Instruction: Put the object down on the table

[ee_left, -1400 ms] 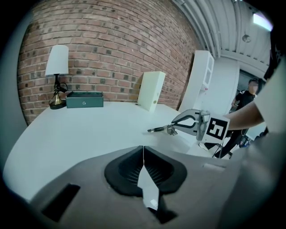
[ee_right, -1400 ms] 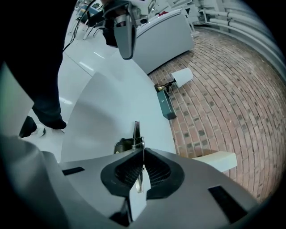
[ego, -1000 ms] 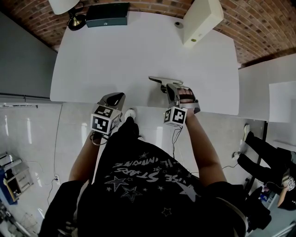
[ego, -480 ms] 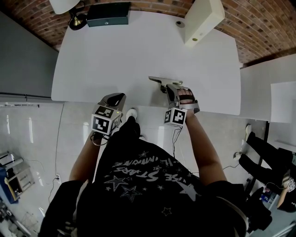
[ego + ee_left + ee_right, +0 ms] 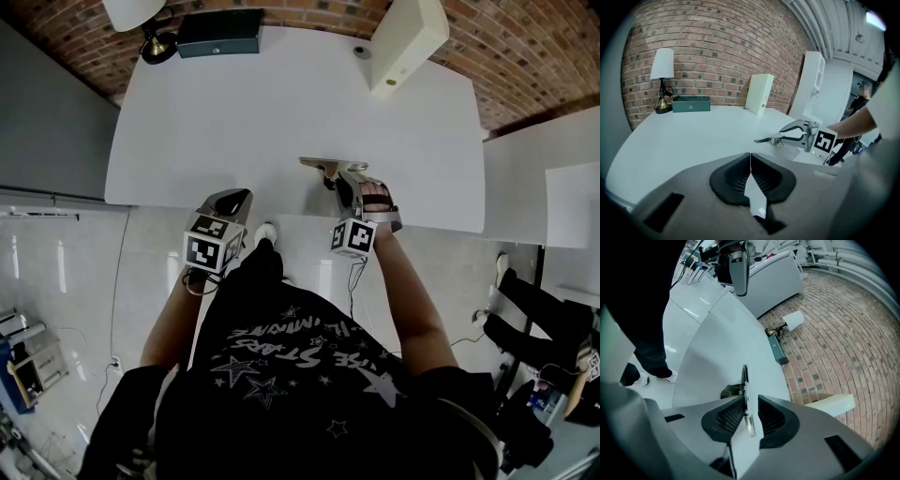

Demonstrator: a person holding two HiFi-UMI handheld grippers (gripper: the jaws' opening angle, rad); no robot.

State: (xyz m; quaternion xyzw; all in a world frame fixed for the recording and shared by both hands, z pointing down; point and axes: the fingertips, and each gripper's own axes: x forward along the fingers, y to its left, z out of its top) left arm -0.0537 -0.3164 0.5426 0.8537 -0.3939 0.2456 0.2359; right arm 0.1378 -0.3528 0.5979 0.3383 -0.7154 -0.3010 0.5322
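A thin metal tool [image 5: 322,166] with a flat blade and a small spring lies low over the white table [image 5: 281,103] near its front edge. In the right gripper view the tool's blade [image 5: 745,385] stands edge-on between the jaws, against the left pad. A gap shows to the right pad. My right gripper [image 5: 345,181] is around the tool and its jaws are opening. From the left gripper view, the tool [image 5: 768,139] sticks out leftward of the right gripper [image 5: 799,133]. My left gripper [image 5: 236,198] hangs at the table's front edge, shut and empty [image 5: 750,161].
At the table's back stand a lamp [image 5: 131,11], a dark green box [image 5: 218,31] and a cream box [image 5: 410,39], with a small round thing [image 5: 362,51] beside it. White cabinets [image 5: 539,169] and a seated person [image 5: 530,305] are at the right.
Almost nothing differs in the head view: my right gripper and the tool stay at the same spot near the front edge. The left gripper has not moved.
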